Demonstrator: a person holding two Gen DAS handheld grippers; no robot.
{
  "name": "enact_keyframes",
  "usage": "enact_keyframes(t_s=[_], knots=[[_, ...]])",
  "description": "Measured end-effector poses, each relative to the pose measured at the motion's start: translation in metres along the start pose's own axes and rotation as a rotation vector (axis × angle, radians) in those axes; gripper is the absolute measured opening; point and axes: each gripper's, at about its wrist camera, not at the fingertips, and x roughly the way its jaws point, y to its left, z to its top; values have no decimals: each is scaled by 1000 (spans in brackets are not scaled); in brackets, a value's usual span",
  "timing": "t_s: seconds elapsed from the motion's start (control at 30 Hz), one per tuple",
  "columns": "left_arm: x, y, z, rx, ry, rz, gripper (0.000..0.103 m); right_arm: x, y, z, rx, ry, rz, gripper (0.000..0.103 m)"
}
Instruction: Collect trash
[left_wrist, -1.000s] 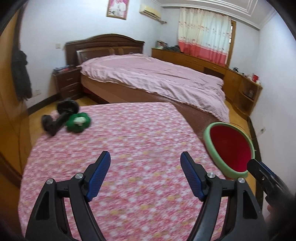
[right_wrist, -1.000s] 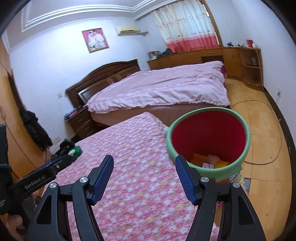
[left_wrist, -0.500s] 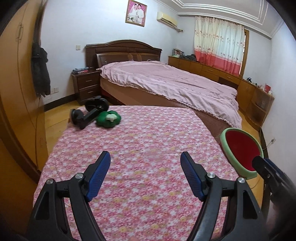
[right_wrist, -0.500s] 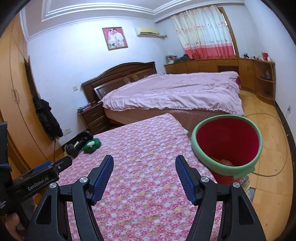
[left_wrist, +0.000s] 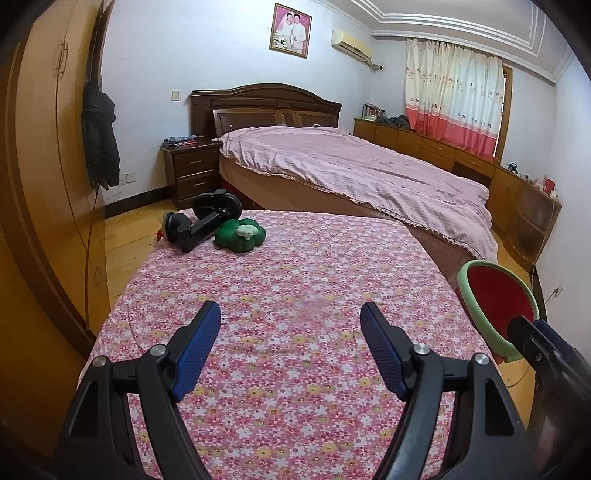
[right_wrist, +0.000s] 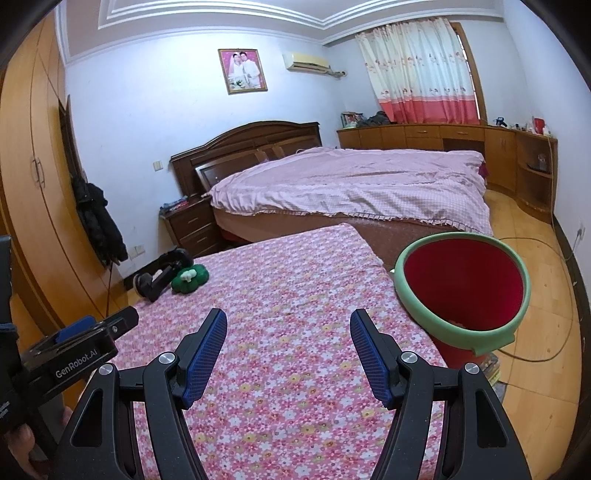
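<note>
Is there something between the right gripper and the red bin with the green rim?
Nothing visible stands between them. The right gripper, open and empty, hangs over the flowered tablecloth. The red bin stands just beyond the table's right edge, with only bare cloth in between.

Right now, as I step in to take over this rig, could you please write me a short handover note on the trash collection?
Left gripper: open, empty, above the pink floral-cloth table.
Right gripper: open, empty, above the same table's near half.
Red bucket with pale green rim: on the floor off the table's right edge, tilted toward the cameras; something small shows at its bottom, too unclear to name.
Far left corner of the table: a green flower-shaped cushion with a white piece on top, touching a black clamp-like mount.
Done: no loose trash visible on the cloth.
Left: confirm whether those two corner items count as trash.
</note>
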Motion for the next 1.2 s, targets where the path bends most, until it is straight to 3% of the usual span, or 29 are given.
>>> enact_keyframes(t_s=[1.2], knots=[[-4, -2, 3, -2, -25, 3, 77, 4, 3, -2, -2, 9, 4, 71]])
